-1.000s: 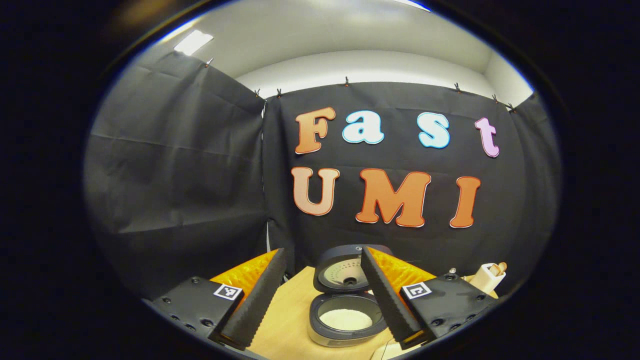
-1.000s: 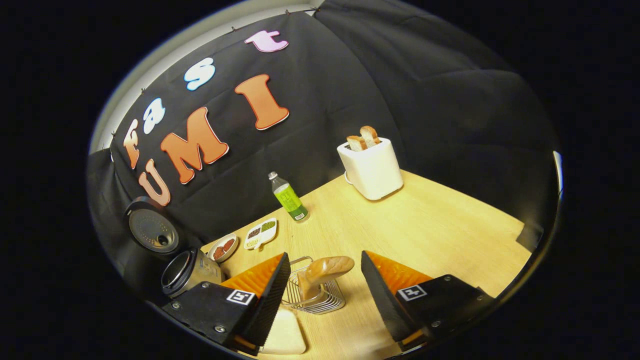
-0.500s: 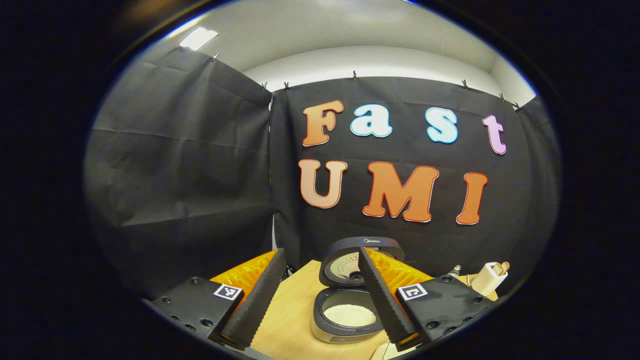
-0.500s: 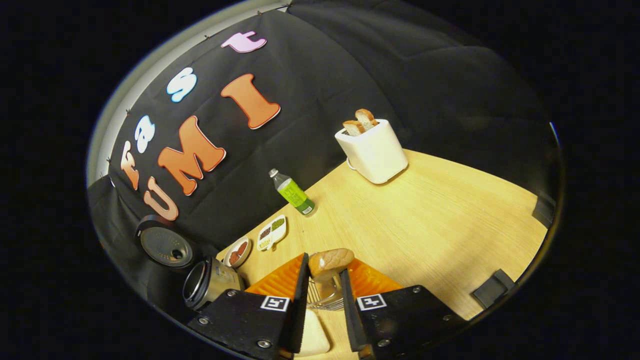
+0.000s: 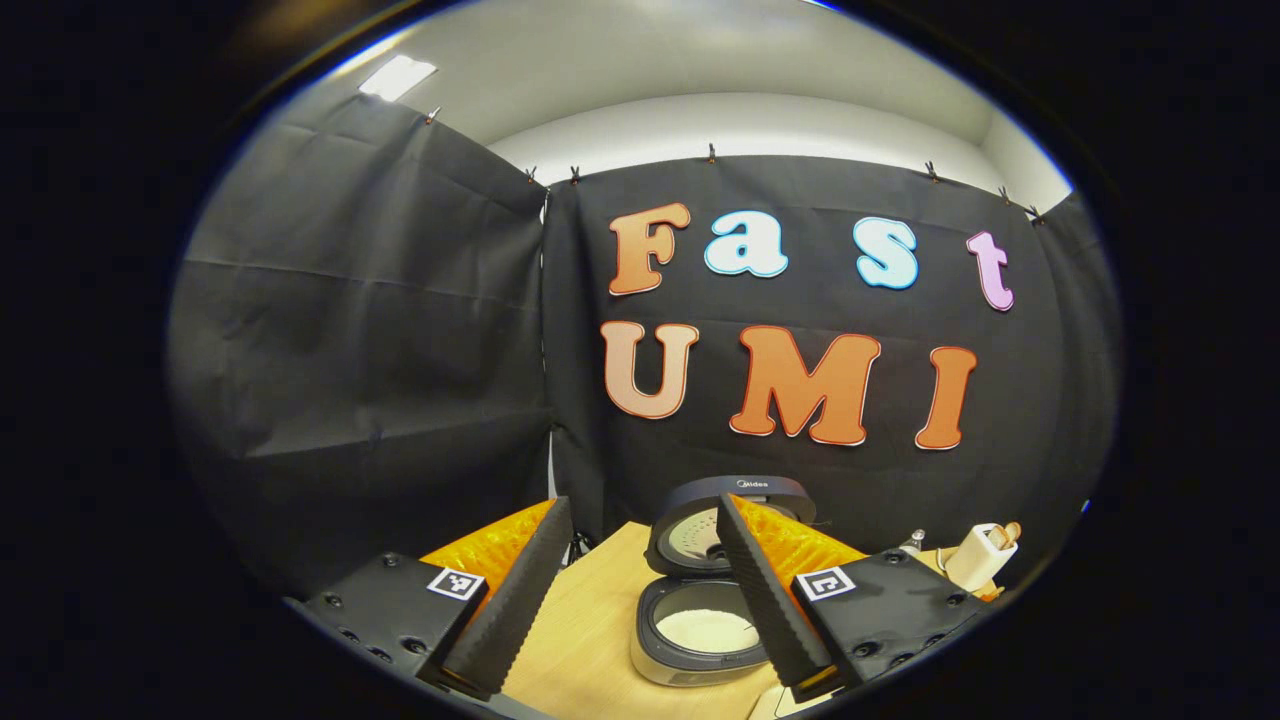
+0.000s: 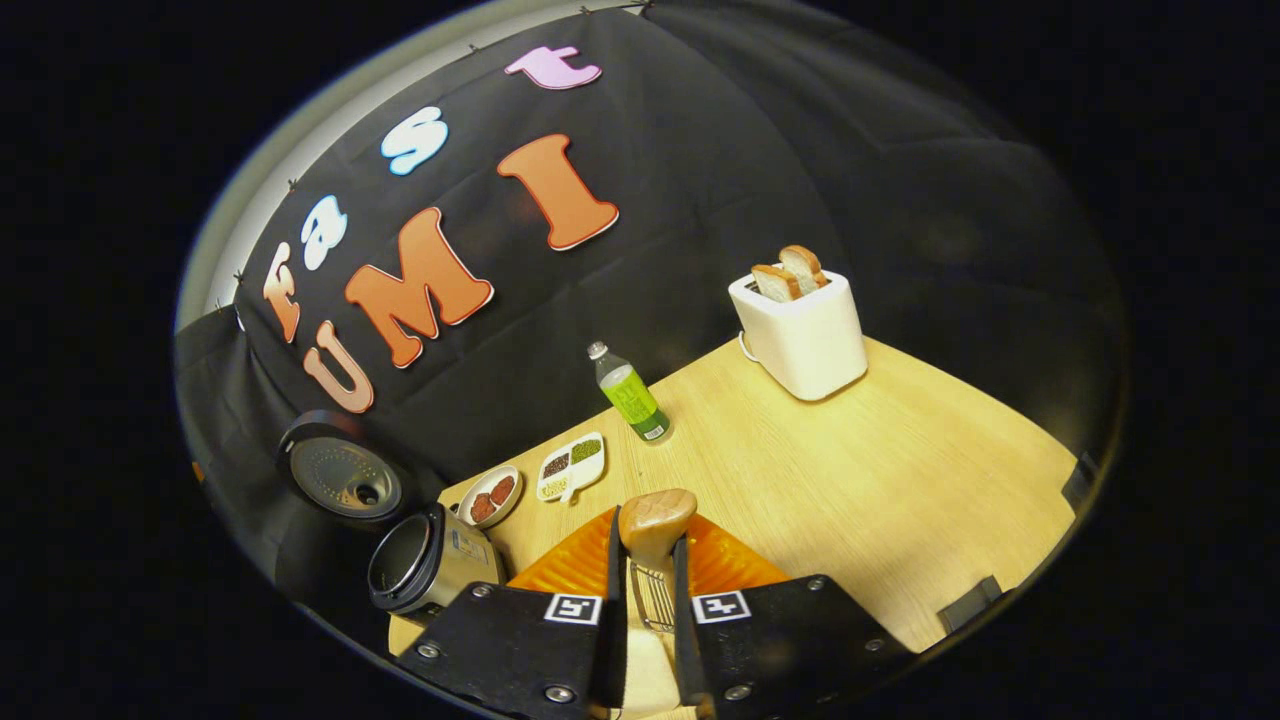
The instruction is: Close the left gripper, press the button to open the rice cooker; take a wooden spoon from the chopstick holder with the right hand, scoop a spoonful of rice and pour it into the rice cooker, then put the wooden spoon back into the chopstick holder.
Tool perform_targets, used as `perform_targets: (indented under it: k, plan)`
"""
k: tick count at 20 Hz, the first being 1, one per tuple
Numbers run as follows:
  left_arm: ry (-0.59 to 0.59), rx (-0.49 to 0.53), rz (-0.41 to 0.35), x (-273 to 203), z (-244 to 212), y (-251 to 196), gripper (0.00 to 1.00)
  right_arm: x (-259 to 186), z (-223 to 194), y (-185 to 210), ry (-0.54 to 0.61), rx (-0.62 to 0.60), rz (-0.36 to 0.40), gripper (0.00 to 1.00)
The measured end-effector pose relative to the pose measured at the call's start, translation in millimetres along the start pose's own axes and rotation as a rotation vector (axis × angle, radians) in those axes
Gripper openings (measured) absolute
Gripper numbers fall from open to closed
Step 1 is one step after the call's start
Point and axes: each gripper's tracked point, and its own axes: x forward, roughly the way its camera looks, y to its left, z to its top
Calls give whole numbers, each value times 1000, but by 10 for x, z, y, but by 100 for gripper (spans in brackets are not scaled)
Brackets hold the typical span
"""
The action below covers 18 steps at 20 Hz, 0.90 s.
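Observation:
The rice cooker (image 5: pixel 668 668) stands open on the wooden table, its lid (image 5: pixel 700 520) tipped back and white rice (image 5: pixel 708 630) inside. My left gripper (image 5: pixel 640 503) hangs open above and in front of it, holding nothing. In the right gripper view, my right gripper (image 6: pixel 647 530) is shut on the wooden spoon (image 6: pixel 655 508), whose rounded end sticks up past the fingertips. The wire chopstick holder (image 6: pixel 655 600) shows between the fingers just below. The open rice cooker (image 6: pixel 425 560) sits to the left, its lid (image 6: pixel 340 475) upright.
A white toaster (image 6: pixel 800 330) with two bread slices stands at the back right, also seen as the toaster (image 5: pixel 983 555). A green bottle (image 6: pixel 630 395), a divided dish (image 6: pixel 570 465) and a small bowl (image 6: pixel 490 495) line the back wall. A pale object (image 6: pixel 645 680) lies under my right gripper.
My right gripper went from wide open around the spoon to shut on it, and its view has shifted slightly. The left gripper stayed open and barely drifted.

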Motion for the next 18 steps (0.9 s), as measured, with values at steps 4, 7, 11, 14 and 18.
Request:
perform_targets:
  k: [4,7,11,14,18]
  plan:
    - [-21,-5,-14,25,101,88,97,-214,254,132,-47,-35,-7,16]
    - [-35,3,-30,64,136,123,98,-417,384,280,-80,-54,7,11]
    - [-26,-3,-68,151,103,151,97,-658,339,582,-80,-82,44,11]
    - [-23,-6,-93,217,85,219,97,-796,204,898,-81,-102,89,11]
    - [3,12,-138,305,-24,294,98,-854,-131,1260,-58,-169,125,11]
